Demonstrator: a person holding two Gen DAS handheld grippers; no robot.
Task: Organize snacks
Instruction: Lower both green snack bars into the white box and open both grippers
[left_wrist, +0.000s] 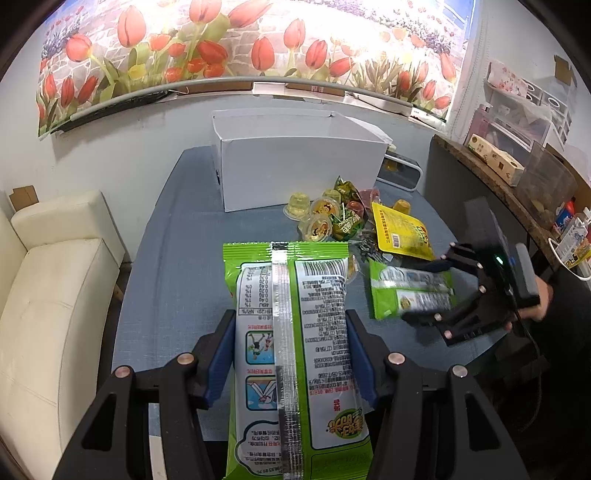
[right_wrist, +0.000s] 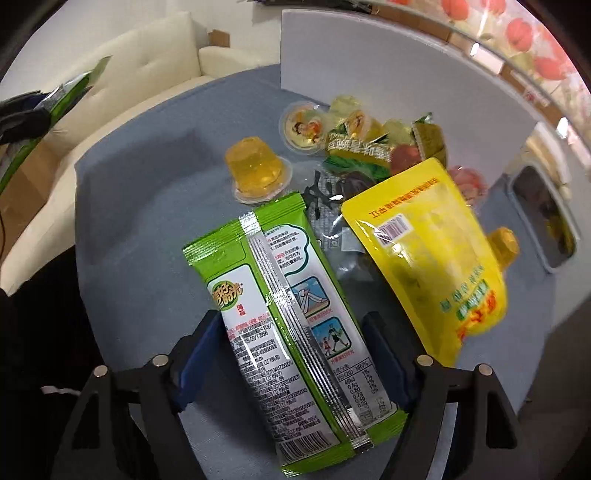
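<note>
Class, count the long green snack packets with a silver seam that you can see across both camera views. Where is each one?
2. One green packet is clamped in the left gripper, lifted. The other lies on the table between the right gripper's fingers. More may be hidden.

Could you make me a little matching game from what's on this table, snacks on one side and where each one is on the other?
Things:
1. green packet
2. second green packet
3. yellow pouch
4. white box

Places:
A. at the far end of the blue table, behind the jelly cups
B. lifted, clamped in the left gripper
C. lying flat between the right gripper fingers
D. lying beside the packet on the table, towards the grey tray

Pairs: 1-B, 2-C, 3-D, 4-A
</note>
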